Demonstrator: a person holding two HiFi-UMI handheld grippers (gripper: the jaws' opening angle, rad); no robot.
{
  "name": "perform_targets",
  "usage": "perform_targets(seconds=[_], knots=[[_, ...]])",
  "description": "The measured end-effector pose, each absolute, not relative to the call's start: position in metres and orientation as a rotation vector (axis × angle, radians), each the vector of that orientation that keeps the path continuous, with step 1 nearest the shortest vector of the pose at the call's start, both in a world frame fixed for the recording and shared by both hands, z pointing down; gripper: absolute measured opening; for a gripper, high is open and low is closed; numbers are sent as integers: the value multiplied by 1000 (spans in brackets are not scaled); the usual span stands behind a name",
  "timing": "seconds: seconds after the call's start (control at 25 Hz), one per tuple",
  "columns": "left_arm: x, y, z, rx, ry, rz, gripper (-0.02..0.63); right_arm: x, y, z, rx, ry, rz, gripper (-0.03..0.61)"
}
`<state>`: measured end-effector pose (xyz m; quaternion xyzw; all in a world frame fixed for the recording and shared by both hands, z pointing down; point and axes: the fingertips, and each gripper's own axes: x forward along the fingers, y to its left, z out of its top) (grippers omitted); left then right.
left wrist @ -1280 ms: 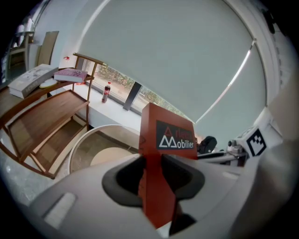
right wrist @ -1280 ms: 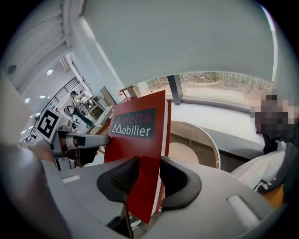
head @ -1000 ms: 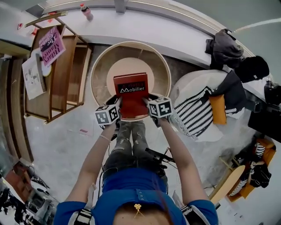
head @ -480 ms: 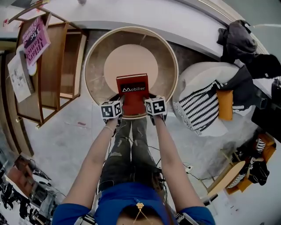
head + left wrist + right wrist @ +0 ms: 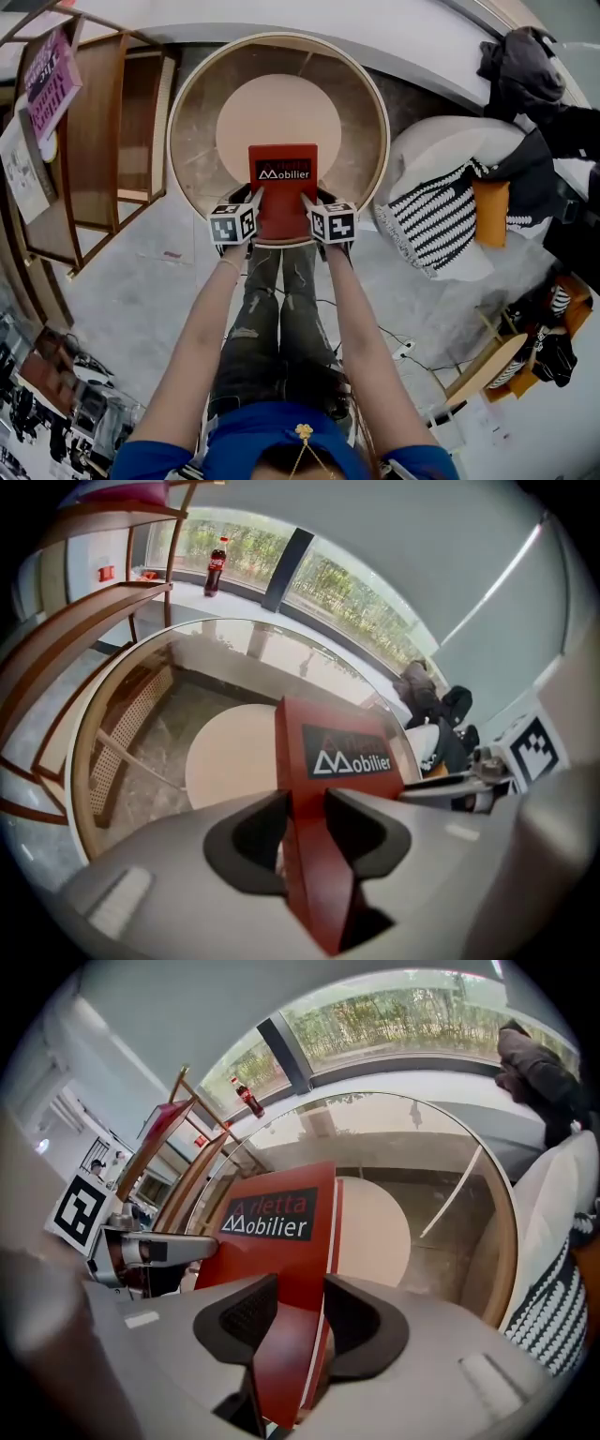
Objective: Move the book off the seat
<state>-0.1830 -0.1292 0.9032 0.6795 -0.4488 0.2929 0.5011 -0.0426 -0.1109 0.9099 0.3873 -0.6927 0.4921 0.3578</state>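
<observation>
A red hardcover book [image 5: 281,187] with "Mobilier" on its cover is held flat between both grippers over the near part of a round glass-topped table [image 5: 178,112]. My left gripper [image 5: 255,199] grips the book's left edge and my right gripper [image 5: 307,202] its right edge. In the left gripper view the book [image 5: 323,789] fills the gap of the left gripper [image 5: 307,822]. In the right gripper view the book [image 5: 281,1232] sits between the pads of the right gripper [image 5: 298,1312]. Both sets of jaws have just been opening a little with the book still between them. Whether the book rests on the glass I cannot tell.
A beige disc [image 5: 278,117] lies under the glass. A wooden shelf unit [image 5: 103,141] with a pink magazine [image 5: 52,89] stands at the left. A white seat with a striped cushion [image 5: 441,225] is at the right. A cola bottle [image 5: 215,567] stands on the window ledge.
Both grippers have sunk with the book toward the round table. The book now sits lower and closer over the table's near rim.
</observation>
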Motion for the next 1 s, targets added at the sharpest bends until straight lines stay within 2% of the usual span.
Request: perform_targets(seconds=[1.0], knots=[[-182,-129,905,1619,-1058,816,127,-44,-110,908,995,-1687,1266,143]])
